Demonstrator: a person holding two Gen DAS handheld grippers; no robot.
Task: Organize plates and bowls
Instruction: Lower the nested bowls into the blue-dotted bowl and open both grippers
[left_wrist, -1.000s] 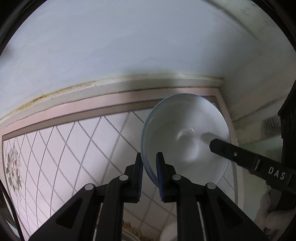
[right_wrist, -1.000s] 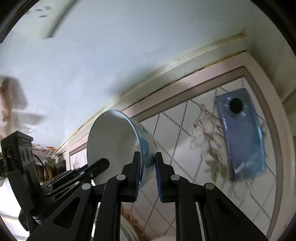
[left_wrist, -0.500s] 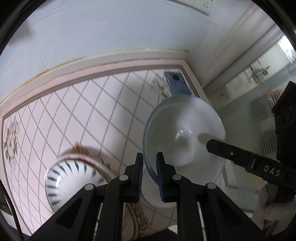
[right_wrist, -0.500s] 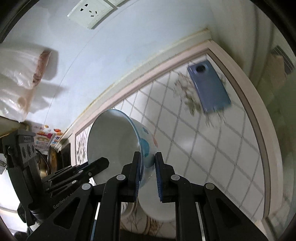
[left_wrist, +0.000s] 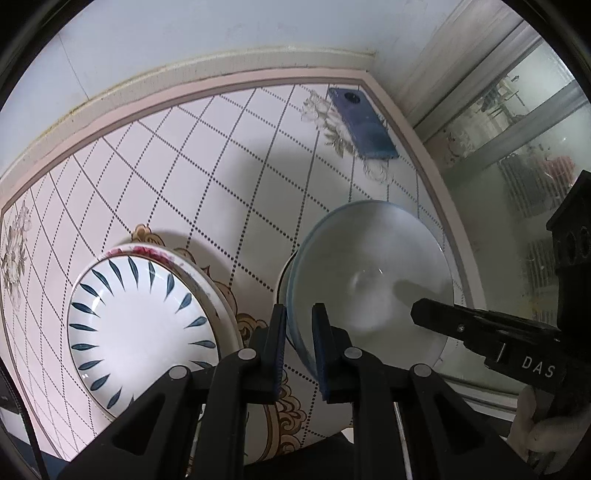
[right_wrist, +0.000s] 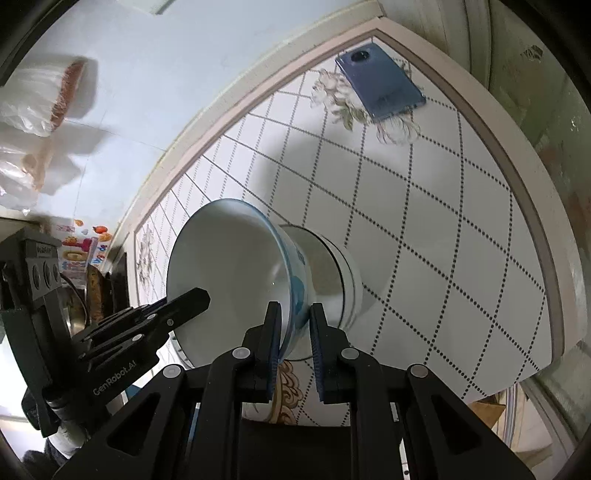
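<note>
Both claws clamp one blue-rimmed bowl (left_wrist: 369, 280) by opposite rim edges: left gripper (left_wrist: 298, 350) near side, right gripper (right_wrist: 291, 347) across. Bowl is tipped, mouth facing left, held over a white bowl (right_wrist: 347, 291) near the bench's front edge. Stacked plates (left_wrist: 144, 325) sit beside it, left. Open tiled bench (left_wrist: 221, 166) behind; phone (left_wrist: 364, 123) at far right corner.

Bowl (left_wrist: 369, 280) rim between left jaws
</note>
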